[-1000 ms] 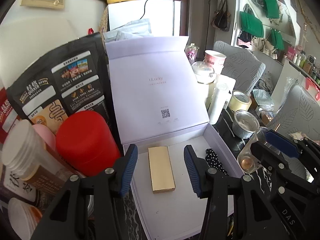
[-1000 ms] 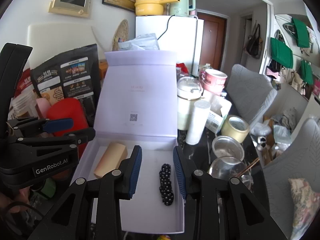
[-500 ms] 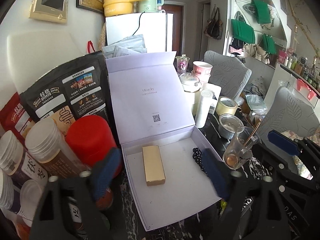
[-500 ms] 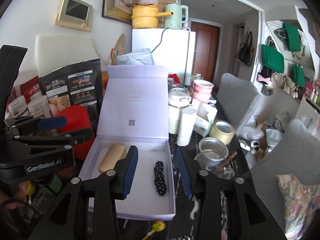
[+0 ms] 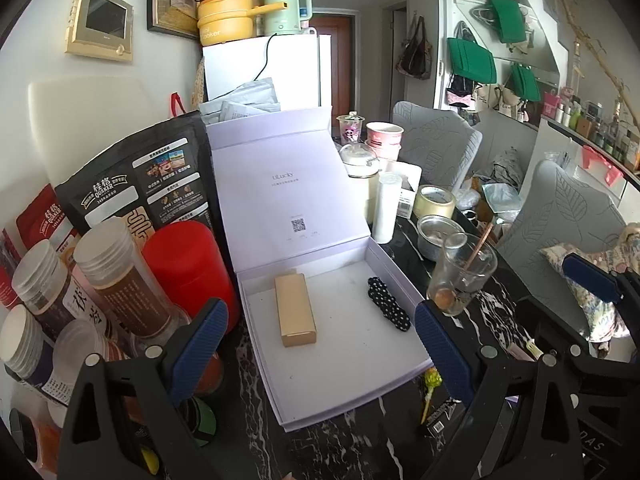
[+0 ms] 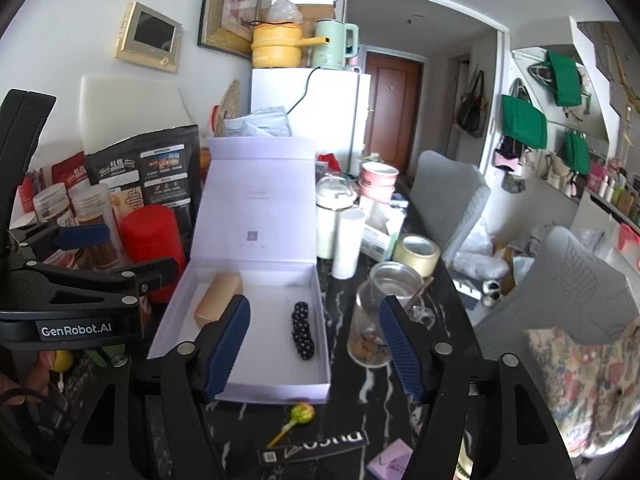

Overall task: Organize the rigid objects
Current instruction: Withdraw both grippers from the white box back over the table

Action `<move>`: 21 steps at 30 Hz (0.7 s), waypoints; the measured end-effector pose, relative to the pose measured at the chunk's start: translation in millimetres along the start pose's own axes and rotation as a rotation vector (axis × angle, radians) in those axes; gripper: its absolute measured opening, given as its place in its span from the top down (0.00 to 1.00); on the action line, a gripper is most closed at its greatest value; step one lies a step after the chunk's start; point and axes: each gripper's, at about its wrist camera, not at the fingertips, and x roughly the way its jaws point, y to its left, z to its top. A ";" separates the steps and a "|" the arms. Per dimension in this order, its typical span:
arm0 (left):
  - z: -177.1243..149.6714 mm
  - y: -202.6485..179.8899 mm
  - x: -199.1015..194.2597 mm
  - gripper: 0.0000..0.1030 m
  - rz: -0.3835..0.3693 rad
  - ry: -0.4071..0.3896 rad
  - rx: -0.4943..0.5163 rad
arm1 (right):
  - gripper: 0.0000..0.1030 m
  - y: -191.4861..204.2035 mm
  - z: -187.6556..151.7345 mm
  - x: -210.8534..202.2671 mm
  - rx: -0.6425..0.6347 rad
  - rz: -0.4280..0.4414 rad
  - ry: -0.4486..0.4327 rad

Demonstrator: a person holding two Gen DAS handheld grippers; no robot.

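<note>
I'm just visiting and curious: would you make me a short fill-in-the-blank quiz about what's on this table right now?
1. The gold bar lies inside the open white ____.
2. The black beaded strip lies to the ____ of the gold bar in the box.
3. The left gripper and right gripper are both ____.
4. The canister beside the box is ____.

Missing words: box; right; open; red

One white box (image 5: 400,276) stands open on the table, and I count from it. Inside it lie two things: one gold bar (image 5: 295,309) and one black dotted clip (image 5: 389,309). Left of the box stand one red canister (image 5: 188,268), two jars with brown contents (image 5: 120,276) and one black pouch (image 5: 140,184). Right of the box I see one glass cup (image 5: 460,276), one metal bowl (image 5: 438,236) and one tape roll (image 5: 434,202). In front of the box lies one lollipop (image 6: 298,416). Two grippers are in view.
</note>
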 end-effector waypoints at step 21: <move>-32.0 -60.8 -22.6 0.07 -0.103 0.002 0.125 | 0.24 -37.2 -47.9 -58.4 0.089 -0.102 -0.003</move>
